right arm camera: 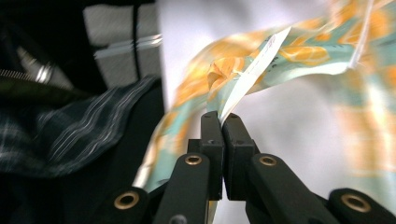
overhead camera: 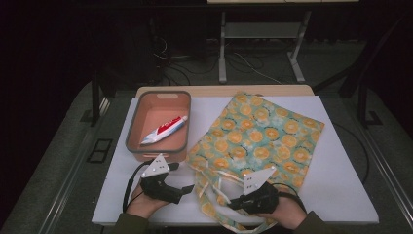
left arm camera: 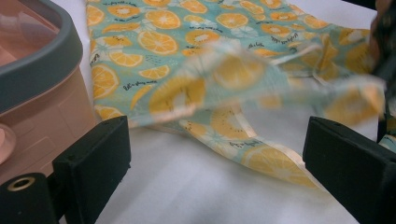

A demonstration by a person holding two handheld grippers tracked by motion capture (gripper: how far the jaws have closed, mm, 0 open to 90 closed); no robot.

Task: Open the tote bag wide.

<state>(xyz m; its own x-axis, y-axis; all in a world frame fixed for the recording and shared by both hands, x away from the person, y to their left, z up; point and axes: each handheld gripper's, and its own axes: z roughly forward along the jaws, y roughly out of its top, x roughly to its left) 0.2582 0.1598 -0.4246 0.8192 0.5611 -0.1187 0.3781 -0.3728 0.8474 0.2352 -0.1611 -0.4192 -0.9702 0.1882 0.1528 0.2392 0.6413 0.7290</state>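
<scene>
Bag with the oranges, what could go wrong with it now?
The right gripper pinches just a thin edge of the bag's strap, so it might slip out if pulled. The left gripper is open close to the bin and could bump it. The loose straps might tangle around the jaws.

A white table top (overhead camera: 341, 195) sits before me, with a strip of pale wood (overhead camera: 214, 90) showing along its far edge. On its left half stands a peach-coloured bin (overhead camera: 132, 127) with a grey rim. 1 toothpaste tube (overhead camera: 164, 129), white with red and blue, lies slantwise on the bin's floor. Just beside the bin, on the right half, a teal cloth bag (overhead camera: 263, 134) printed with orange slices lies flat and askew, its straps (overhead camera: 209, 195) bunched at the near edge. Beyond the table, on grey carpet (overhead camera: 58, 161), are 2 white stand legs (overhead camera: 222, 53) and loose cables (overhead camera: 243, 63). A dark floor box (overhead camera: 100, 150) sits at the left.
</scene>
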